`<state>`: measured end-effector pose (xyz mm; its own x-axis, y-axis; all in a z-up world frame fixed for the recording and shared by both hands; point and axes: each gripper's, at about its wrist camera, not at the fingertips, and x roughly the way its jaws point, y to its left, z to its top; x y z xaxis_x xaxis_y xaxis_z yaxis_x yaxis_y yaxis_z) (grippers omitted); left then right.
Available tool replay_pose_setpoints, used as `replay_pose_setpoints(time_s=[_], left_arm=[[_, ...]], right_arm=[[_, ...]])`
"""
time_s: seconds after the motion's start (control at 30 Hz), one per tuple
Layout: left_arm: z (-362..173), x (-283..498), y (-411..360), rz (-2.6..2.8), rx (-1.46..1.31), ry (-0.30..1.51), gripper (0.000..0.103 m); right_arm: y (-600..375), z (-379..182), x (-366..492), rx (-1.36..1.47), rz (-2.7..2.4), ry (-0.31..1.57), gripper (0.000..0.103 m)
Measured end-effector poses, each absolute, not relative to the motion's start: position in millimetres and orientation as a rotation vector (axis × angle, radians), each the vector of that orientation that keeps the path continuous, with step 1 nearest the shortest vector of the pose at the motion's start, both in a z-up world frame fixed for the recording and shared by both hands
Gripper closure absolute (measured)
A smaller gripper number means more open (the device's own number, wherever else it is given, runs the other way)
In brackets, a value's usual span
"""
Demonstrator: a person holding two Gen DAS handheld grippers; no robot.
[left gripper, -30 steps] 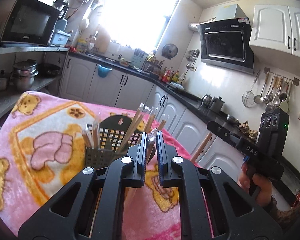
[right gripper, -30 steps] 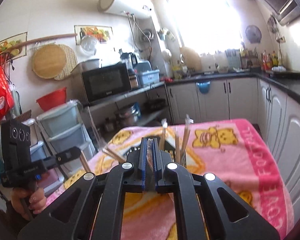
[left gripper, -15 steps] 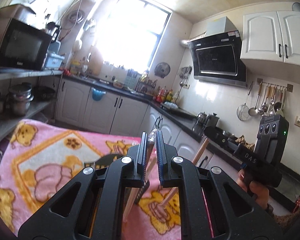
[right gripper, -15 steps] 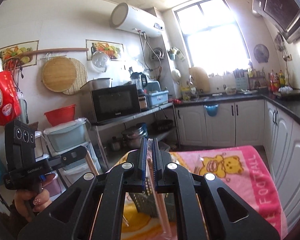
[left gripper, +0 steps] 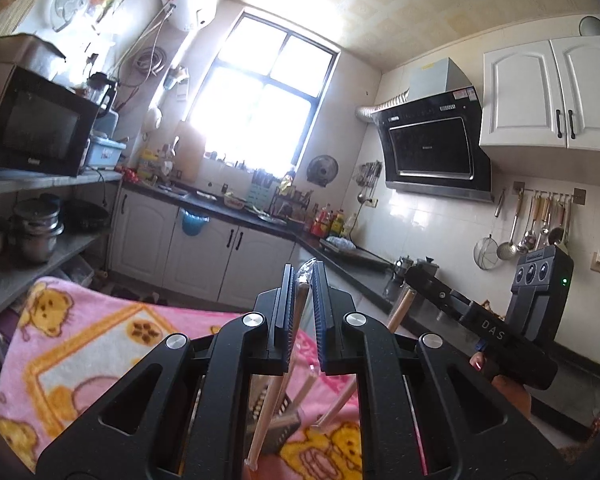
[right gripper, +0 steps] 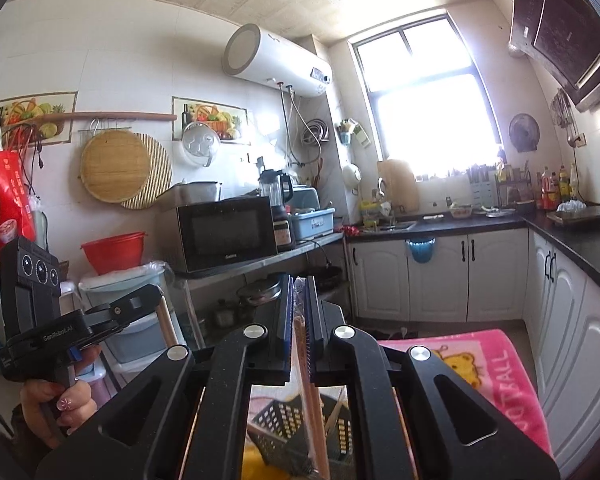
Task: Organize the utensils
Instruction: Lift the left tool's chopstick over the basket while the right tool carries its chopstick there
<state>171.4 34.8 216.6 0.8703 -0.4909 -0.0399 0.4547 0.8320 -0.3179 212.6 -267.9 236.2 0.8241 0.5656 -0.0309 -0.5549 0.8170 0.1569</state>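
My left gripper [left gripper: 301, 280] is shut on a plastic-wrapped pair of chopsticks [left gripper: 278, 392] that hangs down between its arms. My right gripper [right gripper: 299, 292] is shut on another wrapped pair of chopsticks [right gripper: 312, 408]. Both are lifted above a black perforated utensil holder [right gripper: 296, 432], seen below the right gripper and partly below the left gripper [left gripper: 274, 416]. The holder stands on the pink bear-print cloth [left gripper: 100, 344]. The right gripper also shows at the right of the left wrist view [left gripper: 410, 280], the left gripper at the left of the right wrist view [right gripper: 152, 292].
The pink cloth [right gripper: 496, 364] covers the table. White cabinets with a black counter [left gripper: 260, 216] run behind. A shelf with a microwave [right gripper: 224, 232] and pots stands at the left. A range hood [left gripper: 432, 152] and hanging ladles [left gripper: 532, 220] are at the right.
Both grippers have risen and tilted upward with their chopsticks; the holder has dropped from the middle of each view to the bottom, below the fingers.
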Motion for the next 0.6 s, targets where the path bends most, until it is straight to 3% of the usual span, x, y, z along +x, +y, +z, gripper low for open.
replay_pose_setpoints(time_s=[0.33, 0.6], left_arm=[[235.3, 204.5, 35.2, -0.455, -0.326, 0.088, 0.097], [216.5, 231.9, 29.6, -0.397, -0.322, 0.104, 0.097]], right_arm=[[-263.4, 256.5, 240.8, 0.138, 0.576, 0.031, 0.097], [-248.0, 239.1, 266.9, 0.116, 0.575, 0.067, 0.097]])
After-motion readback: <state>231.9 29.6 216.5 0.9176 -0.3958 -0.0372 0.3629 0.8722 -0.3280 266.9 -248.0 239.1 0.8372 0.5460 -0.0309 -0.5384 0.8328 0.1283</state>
